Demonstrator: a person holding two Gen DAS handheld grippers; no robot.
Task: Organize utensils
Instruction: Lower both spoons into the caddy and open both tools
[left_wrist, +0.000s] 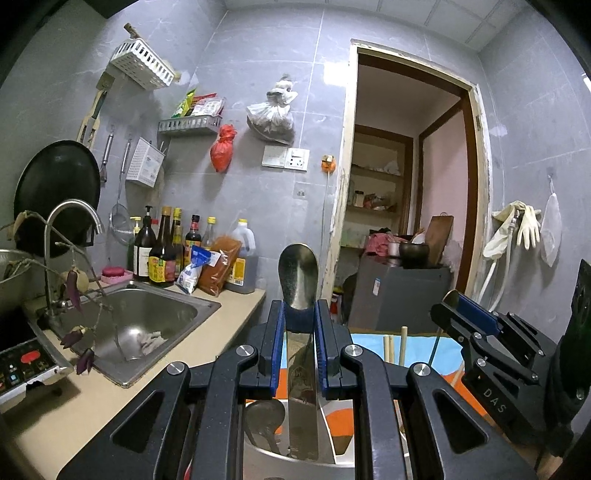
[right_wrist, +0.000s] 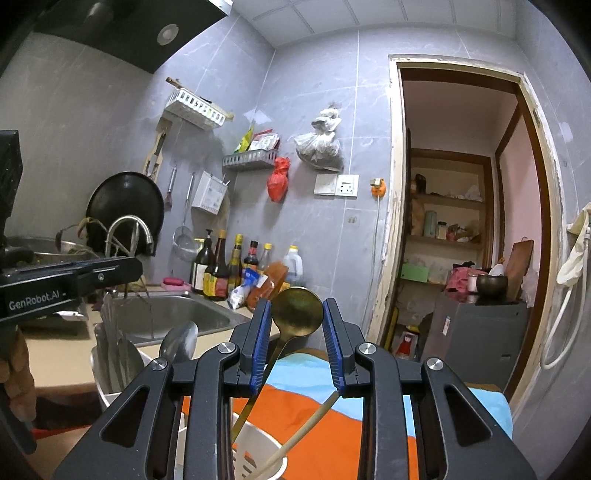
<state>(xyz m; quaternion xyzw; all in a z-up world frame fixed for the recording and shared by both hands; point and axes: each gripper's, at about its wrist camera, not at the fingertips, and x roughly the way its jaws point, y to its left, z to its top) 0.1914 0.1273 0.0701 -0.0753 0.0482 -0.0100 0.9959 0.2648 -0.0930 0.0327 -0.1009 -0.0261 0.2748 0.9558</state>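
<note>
Kitchen counter, sink (left_wrist: 147, 317) and sauce bottles (left_wrist: 166, 247) beyond both my grippers.
My left gripper (left_wrist: 299, 332) clamped an upright steel spoon (left_wrist: 297, 273) above a white holder (left_wrist: 295, 465); my right gripper (right_wrist: 297, 332) stood slightly apart around a brass ladle (right_wrist: 295, 310), grip uncertain.

Both grippers, left gripper (left_wrist: 299, 343) and right gripper (right_wrist: 297, 343), are matte black linkages with silver pivot screws and ribbed blue pads; white lettering, seemingly "GenRobot.AI" and "DAS".

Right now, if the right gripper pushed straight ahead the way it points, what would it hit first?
Probably the round gold ladle bowl, standing directly between the right gripper's jaws. Beyond it lies the grey tiled wall; depth is unclear.
</note>
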